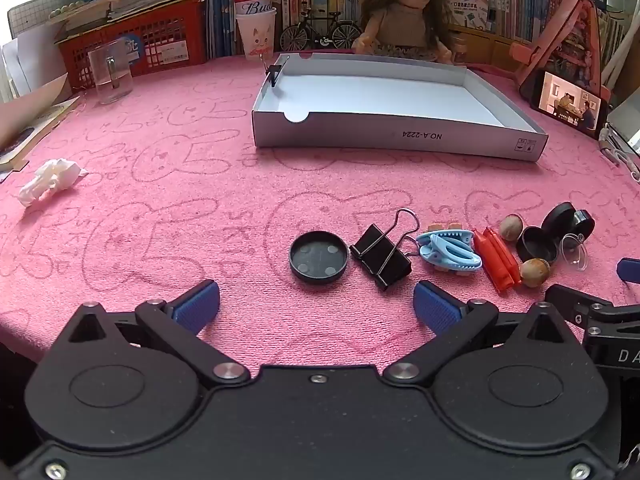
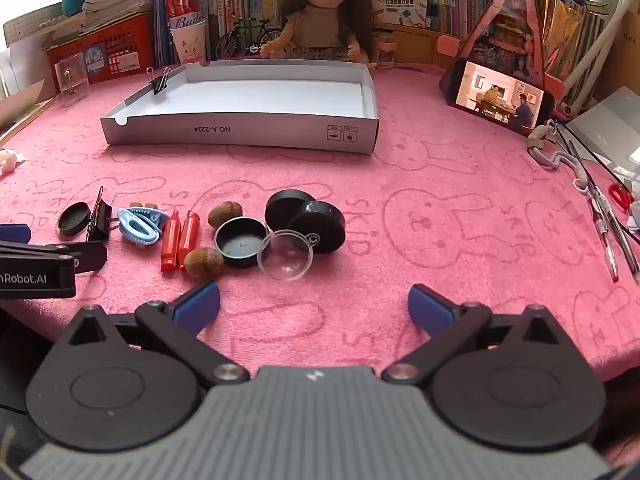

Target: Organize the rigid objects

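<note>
Left wrist view: the left gripper (image 1: 316,306) hangs with jaws spread wide and empty, the round black plastic lid (image 1: 318,256) at 12 o'clock just beyond its tips. The large black metal binder clip (image 1: 382,254) lies at 1 o'clock, touching the lid's edge. The right gripper (image 2: 314,304) is likewise wide open and empty. The shallow white cardboard box (image 1: 400,136) sits farther off at 12 o'clock. Likely best: straddle the lid squarely, pinching across its rim without nudging the clip.
</note>
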The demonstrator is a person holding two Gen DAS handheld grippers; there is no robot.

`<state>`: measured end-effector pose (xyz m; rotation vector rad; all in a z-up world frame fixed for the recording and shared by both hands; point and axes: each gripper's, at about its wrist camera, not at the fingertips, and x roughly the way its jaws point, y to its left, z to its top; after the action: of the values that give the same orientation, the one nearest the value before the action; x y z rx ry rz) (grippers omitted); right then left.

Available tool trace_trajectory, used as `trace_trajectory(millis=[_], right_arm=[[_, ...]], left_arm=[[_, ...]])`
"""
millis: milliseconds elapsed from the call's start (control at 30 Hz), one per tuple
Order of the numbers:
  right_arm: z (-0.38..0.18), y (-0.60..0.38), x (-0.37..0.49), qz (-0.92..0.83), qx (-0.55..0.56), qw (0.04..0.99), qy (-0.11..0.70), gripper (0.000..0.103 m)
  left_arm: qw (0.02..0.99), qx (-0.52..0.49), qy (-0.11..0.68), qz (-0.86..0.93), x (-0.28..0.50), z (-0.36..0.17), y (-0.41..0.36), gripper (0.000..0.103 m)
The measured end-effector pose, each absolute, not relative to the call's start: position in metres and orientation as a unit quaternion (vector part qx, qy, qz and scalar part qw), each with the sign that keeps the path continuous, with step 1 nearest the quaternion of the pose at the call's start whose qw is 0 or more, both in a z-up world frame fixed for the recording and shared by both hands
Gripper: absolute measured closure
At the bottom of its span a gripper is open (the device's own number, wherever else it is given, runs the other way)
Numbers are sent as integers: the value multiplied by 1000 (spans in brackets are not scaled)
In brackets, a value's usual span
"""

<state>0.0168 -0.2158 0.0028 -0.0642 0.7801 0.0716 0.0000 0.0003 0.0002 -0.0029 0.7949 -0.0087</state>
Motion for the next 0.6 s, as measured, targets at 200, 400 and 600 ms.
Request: trace_trajectory(millis=[200,400,600], right_arm=[[3,-215,17,34,-33,923,381,0],[3,-215,16,34,-32,923,381,0],[4,-214,16,34,-32,923,381,0]], left_arm=[[921,3,389,-4,1,1,0,0],[922,3,388,-3,0,0,0,0],[922,3,388,-3,0,0,0,0]])
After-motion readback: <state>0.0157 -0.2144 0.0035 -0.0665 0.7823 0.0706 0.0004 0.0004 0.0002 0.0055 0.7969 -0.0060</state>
